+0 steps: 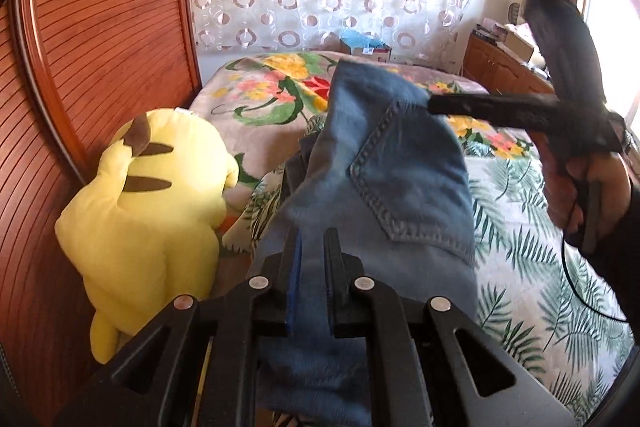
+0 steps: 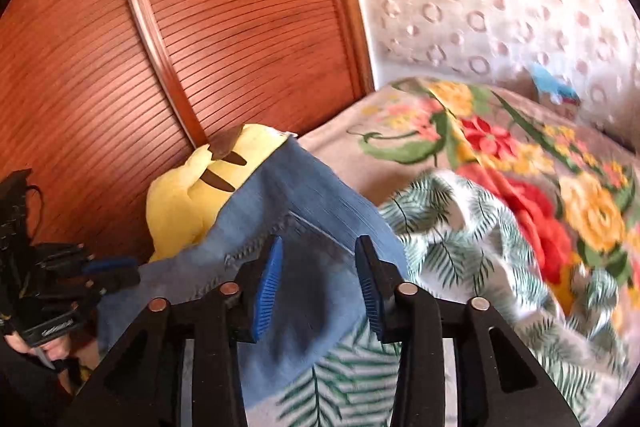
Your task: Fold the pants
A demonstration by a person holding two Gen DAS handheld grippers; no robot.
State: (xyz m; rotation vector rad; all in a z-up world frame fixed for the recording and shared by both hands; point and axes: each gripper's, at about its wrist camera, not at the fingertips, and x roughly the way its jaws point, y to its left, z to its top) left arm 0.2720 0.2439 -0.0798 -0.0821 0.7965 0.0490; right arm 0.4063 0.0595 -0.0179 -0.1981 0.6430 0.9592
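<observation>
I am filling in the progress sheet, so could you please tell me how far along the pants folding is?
Done: nothing looks folded yet.
In hand: the left hand-held gripper is shut on the blue denim pants, holding them bunched above the leaf-print sheet. The right hand-held gripper is open, jaws either side of the denim without pressing.
Left: spreading them flat on the bed, then all the folds.

One pair of blue jeans (image 1: 384, 163) lies ahead of the left gripper (image 1: 312, 247), showing one stitched back pocket (image 1: 416, 187). One yellow plush toy (image 1: 156, 195) sits to its left (two brown stripes on its back). Two grippers show in all, the right gripper (image 2: 318, 259) included.
</observation>
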